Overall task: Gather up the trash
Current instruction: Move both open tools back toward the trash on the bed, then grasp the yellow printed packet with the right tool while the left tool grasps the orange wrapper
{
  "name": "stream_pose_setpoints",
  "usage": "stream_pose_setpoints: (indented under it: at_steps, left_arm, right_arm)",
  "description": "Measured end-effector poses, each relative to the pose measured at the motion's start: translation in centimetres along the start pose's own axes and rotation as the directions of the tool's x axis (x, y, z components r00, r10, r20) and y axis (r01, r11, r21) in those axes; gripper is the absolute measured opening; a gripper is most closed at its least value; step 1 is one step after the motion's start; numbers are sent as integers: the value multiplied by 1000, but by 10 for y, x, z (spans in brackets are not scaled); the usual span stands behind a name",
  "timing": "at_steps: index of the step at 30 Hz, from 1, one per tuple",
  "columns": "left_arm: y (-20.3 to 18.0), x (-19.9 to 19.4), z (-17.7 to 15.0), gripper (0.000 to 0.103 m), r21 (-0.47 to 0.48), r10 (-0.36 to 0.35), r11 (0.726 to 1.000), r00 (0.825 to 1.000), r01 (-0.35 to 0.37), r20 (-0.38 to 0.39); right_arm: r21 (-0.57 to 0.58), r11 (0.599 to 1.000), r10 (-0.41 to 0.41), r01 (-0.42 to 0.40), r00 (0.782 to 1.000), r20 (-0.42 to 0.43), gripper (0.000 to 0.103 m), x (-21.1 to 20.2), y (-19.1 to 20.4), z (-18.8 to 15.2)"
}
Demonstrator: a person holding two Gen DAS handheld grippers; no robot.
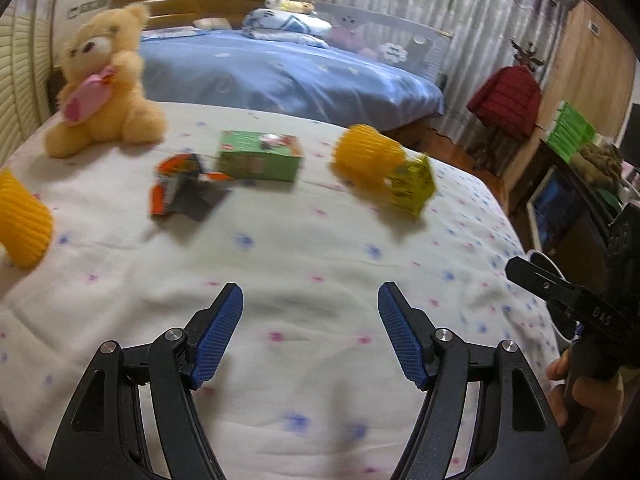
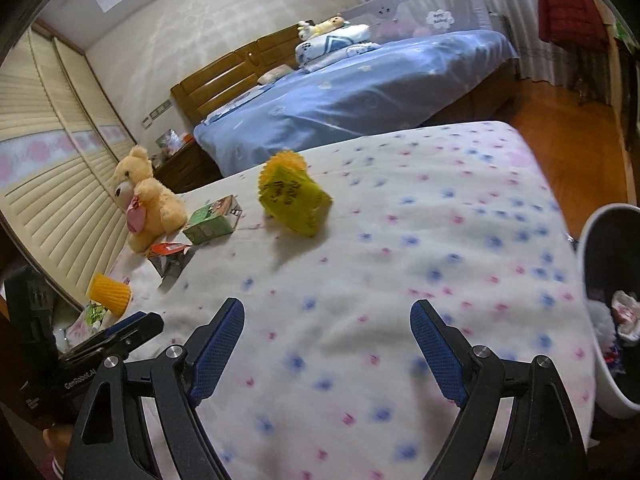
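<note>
So my left gripper [image 1: 310, 300] hangs wide with nothing in it; orange wrapper [image 1: 180, 188], green box [image 1: 260, 156] and yellow packet [image 1: 410, 184] lie well ahead. My right gripper [image 2: 328, 316] gapes empty too. Only its camera shows the bin [image 2: 596, 360] at right.

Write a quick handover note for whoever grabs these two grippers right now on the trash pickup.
Left gripper: open, empty, above the bedspread.
Right gripper: open, empty.
Bin at the right bed edge already holds some trash.
Still on the bed: orange wrapper, green box, yellow packet with a yellow foam sleeve, another foam sleeve at the left.
Teddy bear stays.
</note>
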State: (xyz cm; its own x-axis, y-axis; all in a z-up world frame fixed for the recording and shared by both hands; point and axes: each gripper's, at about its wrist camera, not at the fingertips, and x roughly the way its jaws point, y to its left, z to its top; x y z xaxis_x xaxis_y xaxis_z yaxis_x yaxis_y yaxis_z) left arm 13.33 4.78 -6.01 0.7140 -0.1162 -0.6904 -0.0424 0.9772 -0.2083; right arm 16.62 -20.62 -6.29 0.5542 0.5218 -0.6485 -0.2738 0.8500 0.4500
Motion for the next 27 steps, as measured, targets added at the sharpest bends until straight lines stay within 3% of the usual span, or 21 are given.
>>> stream_pose_setpoints:
  at_steps: [5,12,23,25,27]
  left_arm:
    - [30,4,4,77,-36,61,997,998,-61,-1]
    - [65,20,17,77,-66,116,991,993,-118,-26]
    - [100,49,51,77,-70,158,985,987,-159,-26]
    - [105,54,56,75,-67,167,983,986,-168,-21]
    - [109,60,60,62,-65,165,984,986,-167,-26]
  right_arm:
    - [-36,999,5,-5,1000,-15,87,22,16,8]
    - [-67,998,10,-13,999,-40,87,50,32,17]
    - [-85,996,-15,13,999,-33,87,90,36,47]
    - [-92,996,-24,21,999,-34,87,98,36,52]
    - [-97,995,-28,24,999,-37,87,104,37,55]
